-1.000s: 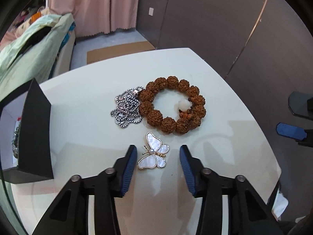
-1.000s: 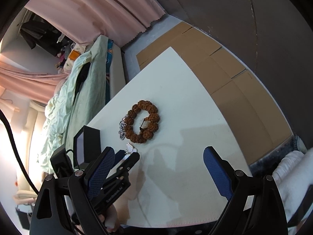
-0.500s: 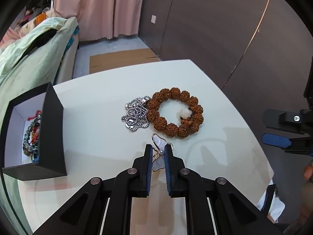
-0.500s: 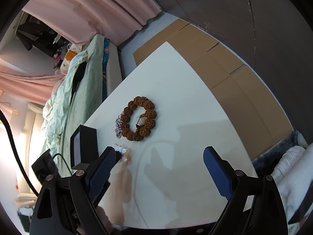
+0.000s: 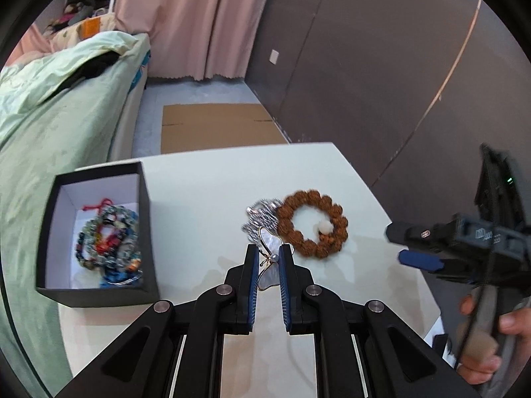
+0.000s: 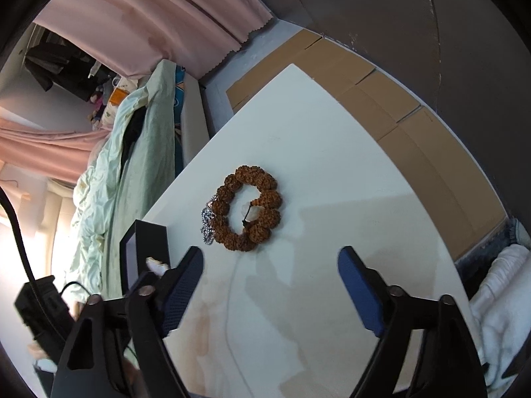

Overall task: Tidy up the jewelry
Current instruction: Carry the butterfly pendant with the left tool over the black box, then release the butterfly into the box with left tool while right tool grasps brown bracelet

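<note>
My left gripper (image 5: 268, 253) is shut on a white mother-of-pearl butterfly brooch (image 5: 269, 273) and holds it above the white table (image 5: 205, 192). The brooch also shows in the right wrist view (image 6: 157, 267). A brown bead bracelet (image 5: 312, 229) and a silver chain (image 5: 262, 219) lie on the table just beyond it; both show in the right wrist view, bracelet (image 6: 247, 212), chain (image 6: 207, 222). A black box (image 5: 99, 235) with white lining holds several colourful bead bracelets, left of the gripper. My right gripper (image 6: 270, 270) is open and empty above the table's near side.
A bed with green bedding (image 5: 49, 116) runs along the table's left side. Flattened cardboard (image 5: 215, 126) lies on the floor beyond the far edge. A dark wall (image 5: 365, 66) stands at the right. My right gripper (image 5: 421, 260) hangs off the table's right edge.
My left gripper closed on the butterfly brooch on the table, then lifted it and pulled back, swinging left so the black box came into full view. The right gripper stayed open.
</note>
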Available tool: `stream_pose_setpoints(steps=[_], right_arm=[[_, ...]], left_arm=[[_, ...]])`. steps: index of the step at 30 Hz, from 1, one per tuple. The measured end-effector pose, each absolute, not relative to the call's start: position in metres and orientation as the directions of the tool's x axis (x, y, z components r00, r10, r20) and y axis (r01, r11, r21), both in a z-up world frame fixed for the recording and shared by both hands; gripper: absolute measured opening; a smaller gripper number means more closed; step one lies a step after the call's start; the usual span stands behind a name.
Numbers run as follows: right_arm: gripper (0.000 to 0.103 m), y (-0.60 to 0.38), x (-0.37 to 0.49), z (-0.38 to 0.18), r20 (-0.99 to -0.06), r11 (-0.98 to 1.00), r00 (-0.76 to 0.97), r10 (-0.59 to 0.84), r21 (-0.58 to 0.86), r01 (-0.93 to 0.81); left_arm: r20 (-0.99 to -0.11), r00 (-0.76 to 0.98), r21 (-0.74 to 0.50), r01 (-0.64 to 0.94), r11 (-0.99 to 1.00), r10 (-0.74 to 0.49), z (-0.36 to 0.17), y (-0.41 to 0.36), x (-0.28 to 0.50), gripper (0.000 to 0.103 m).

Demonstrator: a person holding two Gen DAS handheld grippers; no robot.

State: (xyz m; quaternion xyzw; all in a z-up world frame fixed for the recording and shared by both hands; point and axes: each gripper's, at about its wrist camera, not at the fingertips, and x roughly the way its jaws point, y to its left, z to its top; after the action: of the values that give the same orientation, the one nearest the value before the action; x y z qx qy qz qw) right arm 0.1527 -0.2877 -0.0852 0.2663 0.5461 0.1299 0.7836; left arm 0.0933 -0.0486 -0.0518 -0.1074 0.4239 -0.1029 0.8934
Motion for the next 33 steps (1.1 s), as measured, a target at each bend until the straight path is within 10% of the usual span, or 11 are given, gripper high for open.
stream_pose_setpoints(steps=[6, 20, 33], right_arm=[[0.058, -0.275, 0.173, -0.093, -0.807, 0.849, 0.370, 0.460, 0.521, 0.081], [0.058, -0.251, 0.199, -0.092, -0.844, 0.919, 0.407, 0.350, 0.394, 0.028], [0.042, -0.207, 0.210, -0.097, -0.907, 0.998, 0.418, 0.044, 0.020, -0.061]], left_arm=[[-0.721, 0.639, -0.301, 0.056, 0.952, -0.266, -0.043, -0.026, 0.093, 0.012], [-0.699, 0.670, -0.344, -0.009, 0.939, -0.250, -0.035, 0.013, 0.104, 0.012], [-0.694, 0.677, -0.385, -0.062, 0.921, -0.245, -0.036, 0.042, 0.119, 0.012]])
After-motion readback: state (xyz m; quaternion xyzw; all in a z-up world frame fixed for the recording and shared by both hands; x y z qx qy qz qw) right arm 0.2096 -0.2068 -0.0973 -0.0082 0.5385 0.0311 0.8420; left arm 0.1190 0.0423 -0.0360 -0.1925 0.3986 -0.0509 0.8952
